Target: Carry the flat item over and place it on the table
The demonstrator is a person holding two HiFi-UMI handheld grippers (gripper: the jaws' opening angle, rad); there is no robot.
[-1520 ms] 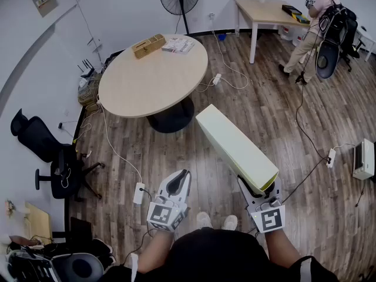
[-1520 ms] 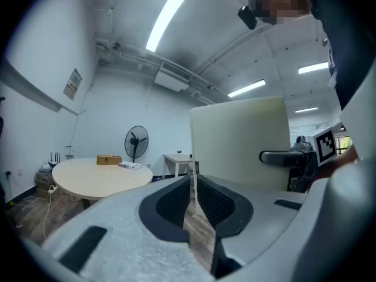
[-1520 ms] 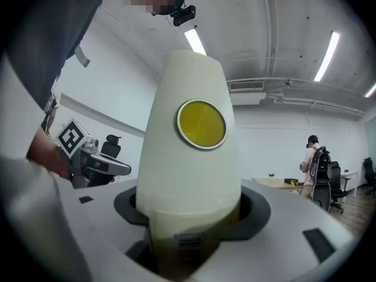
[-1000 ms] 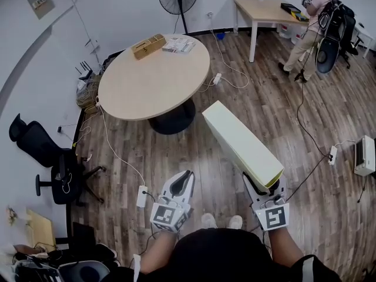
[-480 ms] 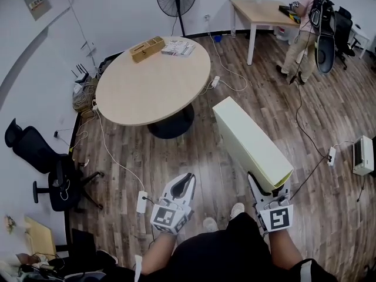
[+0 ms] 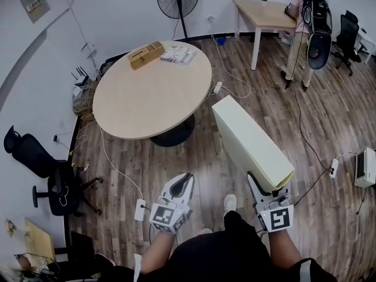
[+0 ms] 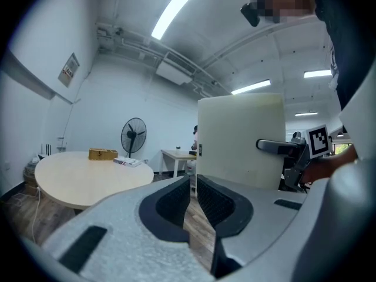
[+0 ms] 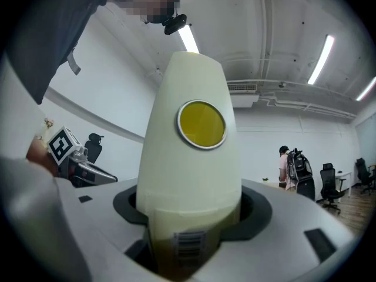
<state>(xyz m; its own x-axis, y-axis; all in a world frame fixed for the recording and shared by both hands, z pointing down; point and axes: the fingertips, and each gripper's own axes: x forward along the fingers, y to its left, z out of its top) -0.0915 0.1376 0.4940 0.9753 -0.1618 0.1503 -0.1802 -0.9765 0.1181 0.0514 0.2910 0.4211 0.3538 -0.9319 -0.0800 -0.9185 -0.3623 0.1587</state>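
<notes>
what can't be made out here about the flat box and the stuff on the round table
- Label on the gripped end of the flat box: right gripper view, shadowed and blurred between the jaws of the right gripper.
- Print on the booklets: head view, too small.
- Wooden box, its contents if any: head view, too small.
- Flat box's underside: head view, faces away.

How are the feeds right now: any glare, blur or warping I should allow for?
Head view: sharp, evenly lit, fisheye bends the floor round the table. Left gripper view: dark rim, ceiling lights blown out, its jaws loom large and soft. Right gripper view: box fills the centre, its clamped end in shadow inside the right hand-held gripper; mosaic patch at top.
</notes>
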